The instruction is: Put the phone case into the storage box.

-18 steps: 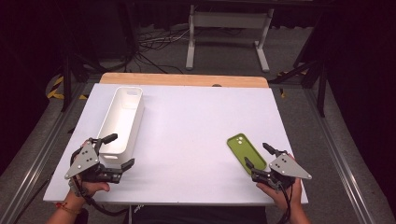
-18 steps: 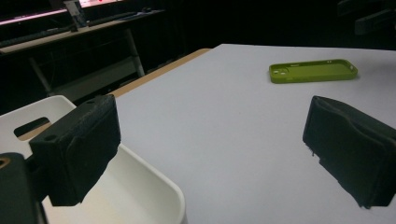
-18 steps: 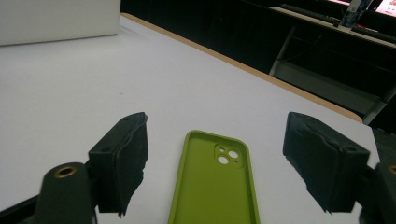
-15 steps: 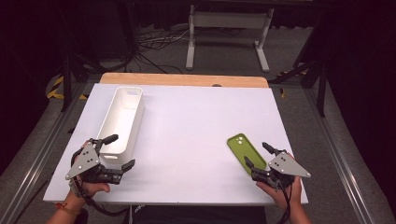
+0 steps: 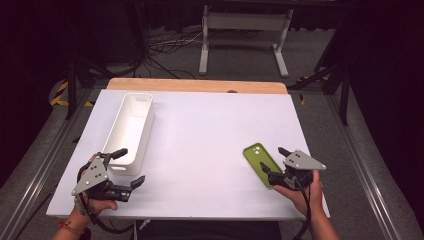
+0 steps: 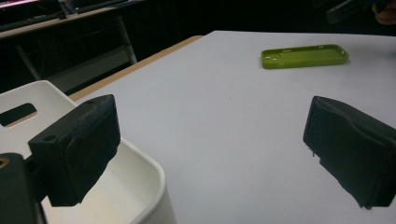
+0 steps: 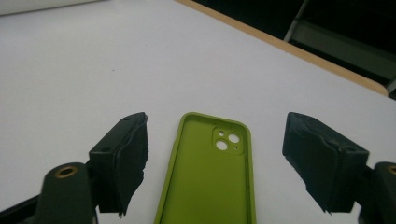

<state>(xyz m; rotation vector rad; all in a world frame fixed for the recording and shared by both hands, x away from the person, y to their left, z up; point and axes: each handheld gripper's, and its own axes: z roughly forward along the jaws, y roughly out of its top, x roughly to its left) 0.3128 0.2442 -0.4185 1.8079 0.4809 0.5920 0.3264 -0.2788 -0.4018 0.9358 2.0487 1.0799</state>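
Lying flat on the white table [image 5: 210, 150], hollow side up, the green phone case [image 5: 260, 164] sits toward the near right part of the tabletop, its camera cutout at the far end and its long side angled slightly toward the left as seen from above. In the right gripper view the case [image 7: 208, 172] runs up the middle between the two black jaws, which stand apart on either side of it with bare table showing between each pad and the case's edges, so the jaws straddle it without pressing on it. From above, the right gripper [image 5: 274, 161] sits just at the case's near right end, held in the person's right hand [image 5: 305, 192] at the table's near edge, jaws spread. Well apart from it, at the near left of the table, the left gripper [image 5: 129, 167] is held in the left hand [image 5: 92, 205], its jaws wide apart and gripping nothing; one jaw reaches over the near end of the white bin [image 5: 131, 131], the other lies over bare table beside it. In the left gripper view the bin's rounded rim [image 6: 140, 163] shows just behind the left-hand jaw, and the case [image 6: 304, 55] lies far off across the tabletop. The bin stands lengthwise along the left side, near the wooden strip [image 5: 197, 86] at the far edge.
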